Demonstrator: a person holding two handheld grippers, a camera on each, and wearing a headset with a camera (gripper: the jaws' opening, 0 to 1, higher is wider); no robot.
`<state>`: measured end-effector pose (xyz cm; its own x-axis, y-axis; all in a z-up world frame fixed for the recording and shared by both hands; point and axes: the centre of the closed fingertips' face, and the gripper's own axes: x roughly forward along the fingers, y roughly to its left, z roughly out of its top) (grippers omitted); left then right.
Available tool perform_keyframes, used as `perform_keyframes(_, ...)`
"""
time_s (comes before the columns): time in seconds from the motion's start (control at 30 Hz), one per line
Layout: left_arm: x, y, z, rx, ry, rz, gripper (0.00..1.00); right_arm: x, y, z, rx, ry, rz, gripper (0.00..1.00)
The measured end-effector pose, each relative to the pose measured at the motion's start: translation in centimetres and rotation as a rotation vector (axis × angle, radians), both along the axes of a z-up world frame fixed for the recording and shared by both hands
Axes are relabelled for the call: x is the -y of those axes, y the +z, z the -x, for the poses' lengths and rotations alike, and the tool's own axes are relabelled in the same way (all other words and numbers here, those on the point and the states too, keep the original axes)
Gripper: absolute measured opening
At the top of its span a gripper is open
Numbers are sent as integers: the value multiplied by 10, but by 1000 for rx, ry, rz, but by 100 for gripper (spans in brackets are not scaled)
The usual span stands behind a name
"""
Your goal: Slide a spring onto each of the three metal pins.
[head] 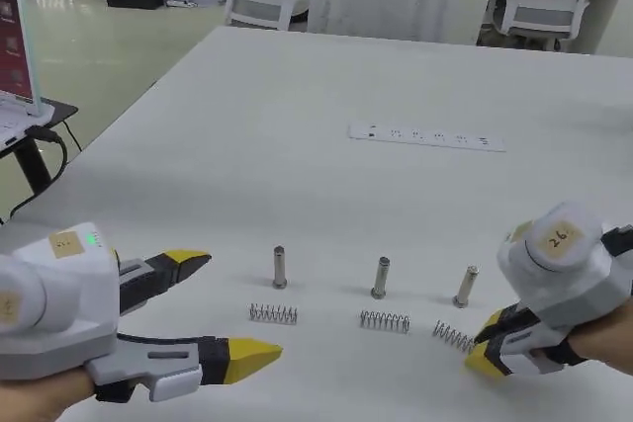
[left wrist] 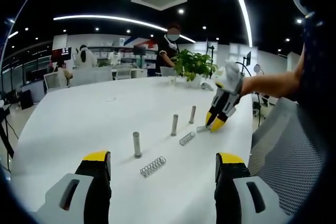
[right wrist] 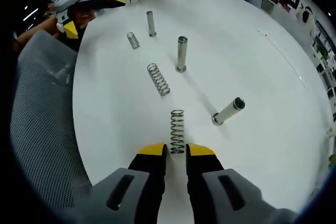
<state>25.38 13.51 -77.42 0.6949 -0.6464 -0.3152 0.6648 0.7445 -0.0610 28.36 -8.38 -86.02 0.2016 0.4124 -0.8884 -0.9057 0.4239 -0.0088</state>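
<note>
Picking up the first spring looks to be the step in hand: all three pins stand bare on the desk [head: 297, 165], each with a spring lying flat just in front of it. The right claw [right wrist: 177, 151] is lowered to the outer spring [right wrist: 177, 129], which lies to the right of the middle pin [head: 382, 277] and nearer the person. Its jaws are drawn narrow about the spring's near end; whether they already bite I cannot tell. The left claw [left wrist: 163, 162] hovers spread wide and empty, left of the middle pin, near the left spring [head: 273, 314].

Next, I judge, the outer spring must be lifted, turned upright and its bore lined up over the right pin [head: 466, 285] just beyond it. So light a coil may squirt out of a hard pinch.

The right gripper view shows the coil end between the jaw tips, which the claw's body blocks in the head view. The head view shows a power strip [head: 425, 135] well beyond the middle pin.
</note>
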Motion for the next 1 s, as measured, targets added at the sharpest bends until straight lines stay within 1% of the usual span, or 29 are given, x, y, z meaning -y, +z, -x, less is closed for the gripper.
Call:
perform_keyframes(0.13,1,0,0,1,0,1,78,0,0,-1,7,3,5,11)
perform_keyframes(0.23,1,0,1,1,1,1,78,-1,0,2,10,16,8,8)
perform_keyframes(0.4,1,0,3,2,3,3,78,-1,1,0,23,18,11,8)
perform_keyframes(0.47,1,0,3,2,2,2,78,-1,2,1,16,14,7,8)
perform_keyframes(0.73,2,2,3,8,-5,2,78,-6,12,3,20,17,-2,8)
perform_keyframes(1.0,5,3,4,13,-23,-1,76,-9,19,9,15,24,-6,8)
